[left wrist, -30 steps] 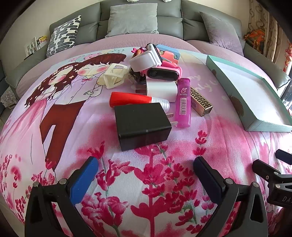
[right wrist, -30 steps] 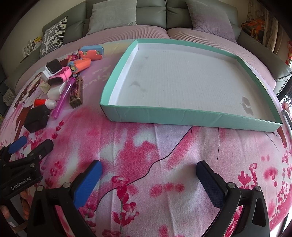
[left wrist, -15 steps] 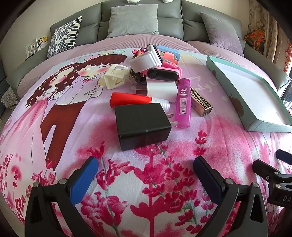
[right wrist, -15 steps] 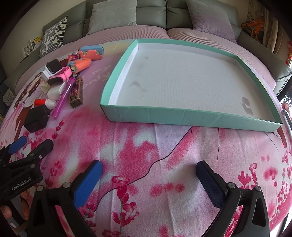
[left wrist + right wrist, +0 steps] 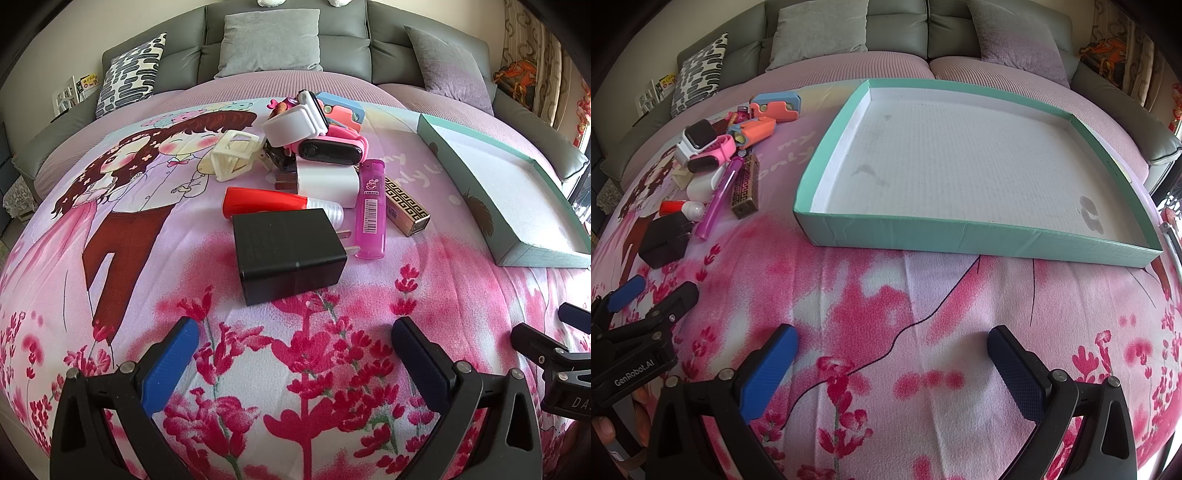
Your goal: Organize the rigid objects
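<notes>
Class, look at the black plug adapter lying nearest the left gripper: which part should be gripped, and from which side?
Probably best to grip the black plug adapter across its two long flat sides, coming straight from the near end with the open left hand-held gripper. It lies flat, its prongs point right toward the purple lighter, so avoid that end.

Soft daylight is coming in from the right, past the curtains (image 5: 532,74), and lighting the printed bedspread (image 5: 295,332) brightly and evenly. The black charger (image 5: 288,251) is casting only a faint shadow. Both fisheye views are bending the far sofa (image 5: 897,22) and darkening at the corners. Everything is staying sharp, without glare.
</notes>
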`<state>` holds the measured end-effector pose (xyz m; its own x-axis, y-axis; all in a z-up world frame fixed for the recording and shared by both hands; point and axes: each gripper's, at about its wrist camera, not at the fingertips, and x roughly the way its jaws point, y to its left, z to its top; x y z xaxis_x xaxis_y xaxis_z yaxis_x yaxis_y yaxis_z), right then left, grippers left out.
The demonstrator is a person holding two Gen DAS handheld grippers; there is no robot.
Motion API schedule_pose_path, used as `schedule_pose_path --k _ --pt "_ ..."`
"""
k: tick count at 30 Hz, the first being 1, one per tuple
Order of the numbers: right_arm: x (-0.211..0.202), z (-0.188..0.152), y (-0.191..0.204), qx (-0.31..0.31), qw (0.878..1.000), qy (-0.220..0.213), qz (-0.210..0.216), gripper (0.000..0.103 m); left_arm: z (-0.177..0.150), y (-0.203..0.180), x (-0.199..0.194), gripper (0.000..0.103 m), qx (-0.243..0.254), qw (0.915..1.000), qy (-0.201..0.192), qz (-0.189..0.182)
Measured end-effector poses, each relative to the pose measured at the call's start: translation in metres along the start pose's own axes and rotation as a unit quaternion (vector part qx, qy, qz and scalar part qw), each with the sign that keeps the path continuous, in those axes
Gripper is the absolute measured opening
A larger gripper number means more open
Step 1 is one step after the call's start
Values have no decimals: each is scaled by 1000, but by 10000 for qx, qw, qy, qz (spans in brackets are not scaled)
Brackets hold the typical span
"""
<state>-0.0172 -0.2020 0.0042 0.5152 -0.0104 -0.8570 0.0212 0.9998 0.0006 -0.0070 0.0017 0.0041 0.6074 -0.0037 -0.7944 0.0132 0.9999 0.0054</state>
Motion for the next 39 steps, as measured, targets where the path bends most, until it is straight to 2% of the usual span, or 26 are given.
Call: schedule_pose_path --k 24,35,39 --pt "0 0 0 -2 10000 -4 -3 103 4 0 2 103 -41 10000 50 25" --pt "-1 0 0 4 10000 -7 -5 103 5 5 2 103 74 9998 109 -122" --pt "-4 1 -3 85 9999 -35 79 103 6 9 -13 103 19 9997 -135 -200"
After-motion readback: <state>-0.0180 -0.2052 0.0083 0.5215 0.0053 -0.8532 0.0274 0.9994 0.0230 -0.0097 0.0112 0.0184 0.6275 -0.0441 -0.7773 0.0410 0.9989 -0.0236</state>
